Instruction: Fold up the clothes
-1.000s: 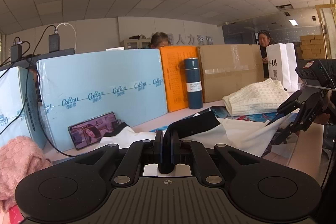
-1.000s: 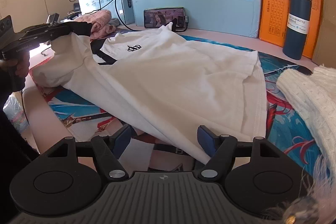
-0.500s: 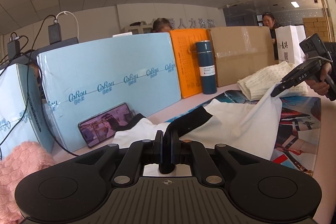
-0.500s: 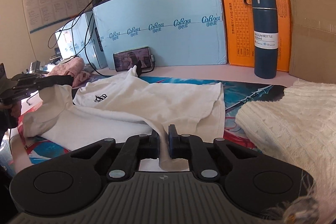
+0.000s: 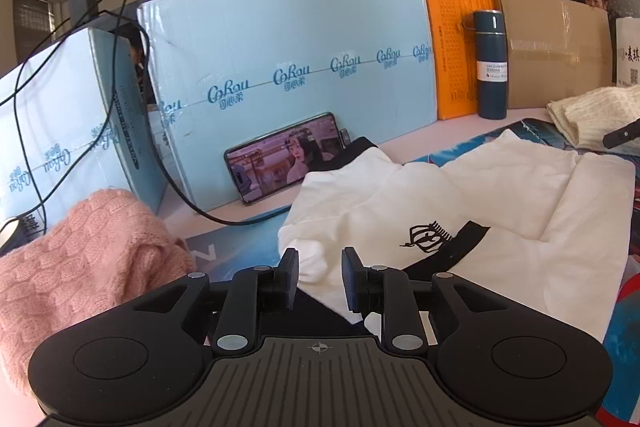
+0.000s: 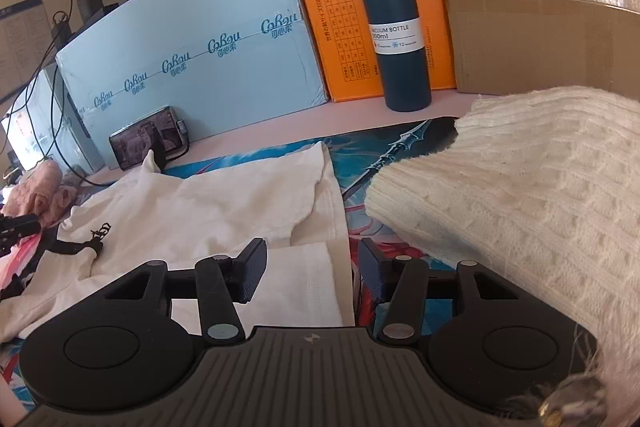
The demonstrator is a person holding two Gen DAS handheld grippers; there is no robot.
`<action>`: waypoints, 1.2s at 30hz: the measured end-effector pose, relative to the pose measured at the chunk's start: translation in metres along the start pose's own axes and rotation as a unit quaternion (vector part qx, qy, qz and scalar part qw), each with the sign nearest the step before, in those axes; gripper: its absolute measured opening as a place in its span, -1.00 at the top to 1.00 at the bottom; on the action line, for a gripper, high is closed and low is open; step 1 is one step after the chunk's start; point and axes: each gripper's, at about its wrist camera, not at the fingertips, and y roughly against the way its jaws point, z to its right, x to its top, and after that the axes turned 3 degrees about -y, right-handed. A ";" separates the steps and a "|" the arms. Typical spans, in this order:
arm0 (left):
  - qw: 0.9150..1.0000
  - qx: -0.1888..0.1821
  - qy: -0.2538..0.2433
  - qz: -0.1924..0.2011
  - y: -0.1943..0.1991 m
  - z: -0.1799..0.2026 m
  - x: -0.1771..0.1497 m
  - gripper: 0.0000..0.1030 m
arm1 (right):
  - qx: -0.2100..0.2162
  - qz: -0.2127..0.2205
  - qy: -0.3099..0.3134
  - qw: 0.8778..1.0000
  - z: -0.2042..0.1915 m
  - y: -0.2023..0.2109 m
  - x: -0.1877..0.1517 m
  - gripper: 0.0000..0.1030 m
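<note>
Now both jaws opening: left hand-held gripper astride white T-shirt edge, right hand-held gripper astride hem.

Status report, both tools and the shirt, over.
Left tool and right tool opening, nothing gripped. White T-shirt lying folded on mat. Cream sweater close at right.

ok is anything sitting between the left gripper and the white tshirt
Nothing visible. The left gripper is right at the white t-shirt, jaws opening with its near edge lying between them. The pink sweater lies off to the side.
</note>
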 end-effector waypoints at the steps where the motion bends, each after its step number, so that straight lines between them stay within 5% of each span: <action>1: 1.000 -0.001 0.013 0.011 0.012 0.000 -0.004 0.27 | -0.003 0.009 -0.021 1.000 0.000 0.007 -0.003 -0.16; 4: 0.998 -0.031 0.046 0.034 0.049 0.009 -0.017 0.21 | -0.016 0.025 -0.078 0.997 -0.002 0.028 -0.014 -0.40; 10: 0.989 -0.097 0.110 0.019 0.085 0.030 -0.050 0.22 | -0.022 0.006 -0.173 0.985 -0.003 0.047 -0.036 -0.40; 15: 0.986 -0.125 0.114 0.005 0.093 0.043 -0.060 0.22 | -0.017 -0.020 -0.215 0.976 -0.011 0.035 -0.044 -0.39; 18: 0.990 -0.117 0.077 -0.005 0.105 0.050 -0.062 0.08 | -0.038 -0.004 -0.218 0.975 -0.018 0.028 -0.043 -0.38; 19: 0.993 -0.101 0.052 -0.014 0.109 0.054 -0.062 -0.11 | -0.045 -0.001 -0.216 0.975 -0.020 0.025 -0.042 -0.38; 23: 0.996 -0.019 -0.070 -0.059 0.126 0.065 -0.063 -0.16 | -0.079 0.017 -0.205 0.976 -0.029 0.018 -0.042 -0.31; 27: 0.972 0.051 -0.196 -0.119 0.121 0.074 -0.066 -0.16 | -0.106 0.041 -0.209 0.971 -0.033 0.012 -0.045 0.01; 30: 0.955 0.060 -0.267 -0.116 0.112 0.082 -0.069 -0.15 | -0.109 0.052 -0.225 0.967 -0.031 0.010 -0.047 0.35; 32: 0.948 0.042 -0.298 -0.105 0.105 0.086 -0.070 -0.02 | -0.100 0.047 -0.232 0.966 -0.029 0.008 -0.049 0.72; 33: 0.944 0.032 -0.313 -0.100 0.101 0.088 -0.071 0.59 | -0.096 0.049 -0.235 0.966 -0.029 0.009 -0.050 0.81; 34: 0.940 0.032 -0.322 -0.105 0.099 0.088 -0.072 0.91 | -0.093 0.056 -0.235 0.966 -0.029 0.013 -0.050 0.86; 36: 0.940 0.029 -0.322 -0.107 0.099 0.087 -0.071 0.92 | -0.088 0.070 -0.237 0.965 -0.028 0.021 -0.051 0.91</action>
